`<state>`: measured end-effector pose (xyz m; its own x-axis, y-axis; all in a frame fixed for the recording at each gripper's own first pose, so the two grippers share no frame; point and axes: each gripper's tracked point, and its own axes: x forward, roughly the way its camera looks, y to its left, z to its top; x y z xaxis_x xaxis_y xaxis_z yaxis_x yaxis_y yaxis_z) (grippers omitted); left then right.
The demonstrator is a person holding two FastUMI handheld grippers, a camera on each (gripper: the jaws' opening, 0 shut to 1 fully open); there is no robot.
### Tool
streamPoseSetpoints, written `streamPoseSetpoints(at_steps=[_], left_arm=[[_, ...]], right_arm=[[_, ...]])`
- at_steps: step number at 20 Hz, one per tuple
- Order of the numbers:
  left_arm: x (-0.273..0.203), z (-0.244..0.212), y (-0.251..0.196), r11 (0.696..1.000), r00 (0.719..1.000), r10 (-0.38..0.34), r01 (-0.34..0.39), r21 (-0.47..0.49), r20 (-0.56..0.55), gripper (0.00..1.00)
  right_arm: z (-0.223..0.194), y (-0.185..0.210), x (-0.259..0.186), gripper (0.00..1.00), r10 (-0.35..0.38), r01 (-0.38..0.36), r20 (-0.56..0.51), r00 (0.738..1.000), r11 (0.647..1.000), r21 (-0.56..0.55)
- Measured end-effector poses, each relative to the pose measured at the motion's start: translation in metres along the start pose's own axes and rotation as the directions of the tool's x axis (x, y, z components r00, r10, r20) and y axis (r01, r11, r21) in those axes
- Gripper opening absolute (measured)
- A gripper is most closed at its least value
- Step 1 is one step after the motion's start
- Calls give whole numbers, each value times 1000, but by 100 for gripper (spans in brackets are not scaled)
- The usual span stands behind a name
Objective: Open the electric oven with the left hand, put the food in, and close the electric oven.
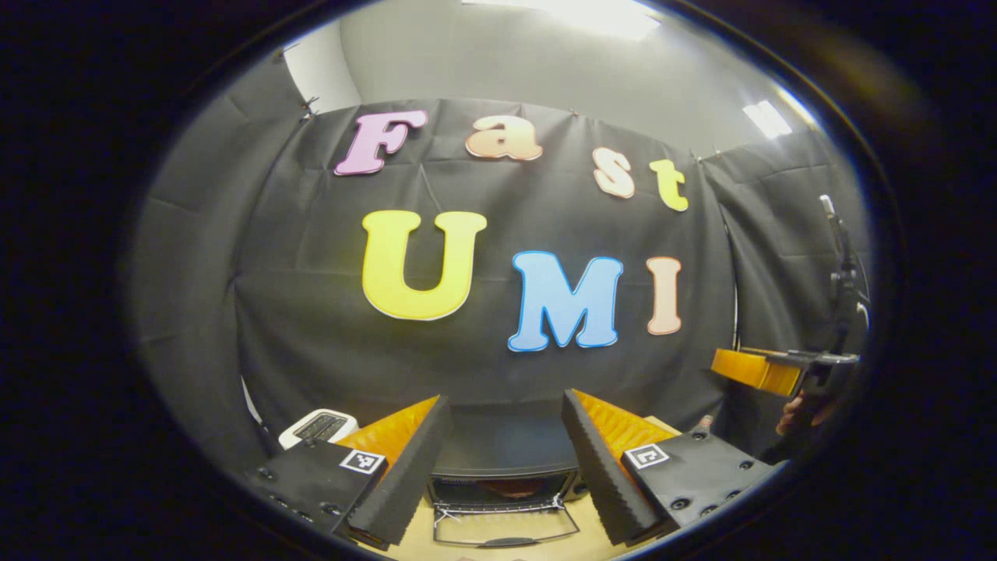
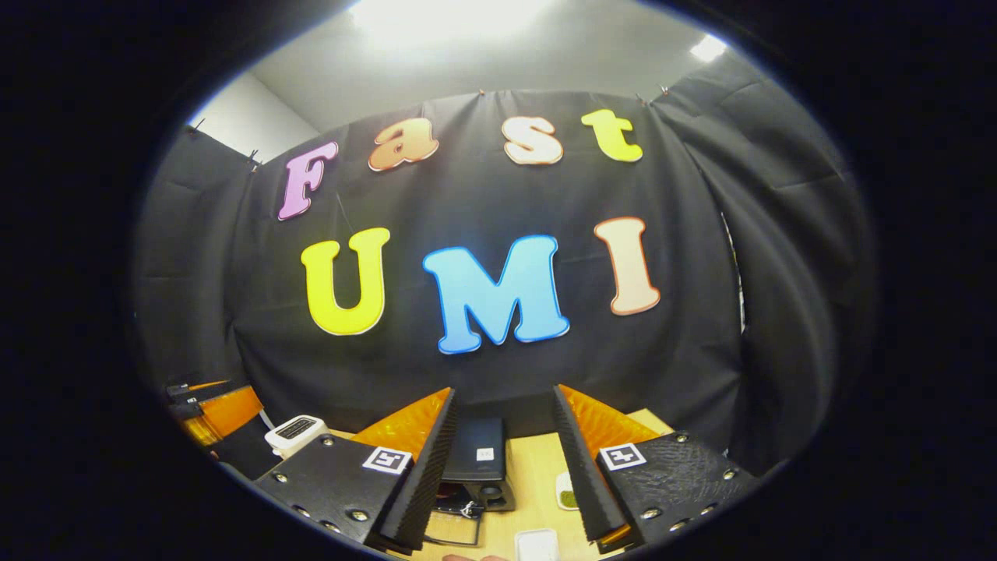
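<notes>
Framing the bottom of the left gripper view, the left gripper (image 1: 505, 467) is holding its two fingers wide apart with nothing between them. Just past those fingers the electric oven (image 1: 505, 467) is sitting on the wooden table (image 1: 592, 538), a dark box with its door (image 1: 506, 531) hanging open and lying flat toward the camera, the handle along the near edge; something reddish is showing inside the cavity, too small to make out. Left of the oven a white toaster (image 1: 318, 427) is standing near the booth's cloth wall. Farther off at the right edge, the right gripper (image 1: 767, 370) is hanging level in the air, well above the table, with a hand (image 1: 802, 411) gripping it from beneath.

Looking along the right gripper (image 2: 505, 467) in the right gripper view, its fingers are also standing well apart and gripping nothing. Between them the oven (image 2: 479, 461) is showing from its side, its open door (image 2: 452, 526) reaching out to the left over the table (image 2: 533, 475). A small white dish (image 2: 537, 544) is lying on the table near the bottom, and another small pale item with something green (image 2: 566, 492) is resting just beside the right finger. The toaster (image 2: 294, 433) is sitting to the left, and beyond it the left gripper (image 2: 206, 409) is hovering at the far left edge.
</notes>
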<state>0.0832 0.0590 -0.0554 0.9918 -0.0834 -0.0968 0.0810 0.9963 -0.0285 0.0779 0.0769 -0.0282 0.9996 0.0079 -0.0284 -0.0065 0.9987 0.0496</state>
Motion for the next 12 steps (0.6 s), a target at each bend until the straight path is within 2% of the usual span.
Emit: streamPoseSetpoints(at_steps=[2,4,7,12], left_arm=[[-1,4,-8,1000,1000,9,-9,1,11,91],[-5,12,-10,999,998,40,-41,7,40,93],[-4,3,-21,1000,999,28,-29,7,20,100],[1,-57,-25,999,990,33,-34,-2,-134,100]], right_arm=[[13,-5,-8,77,1,-1,22,1000,1000,-18],[18,-7,-13,88,8,-7,34,999,1000,-14],[22,-14,-16,88,6,-6,39,999,1000,-11],[18,-20,-20,88,47,-46,32,998,999,-23]])
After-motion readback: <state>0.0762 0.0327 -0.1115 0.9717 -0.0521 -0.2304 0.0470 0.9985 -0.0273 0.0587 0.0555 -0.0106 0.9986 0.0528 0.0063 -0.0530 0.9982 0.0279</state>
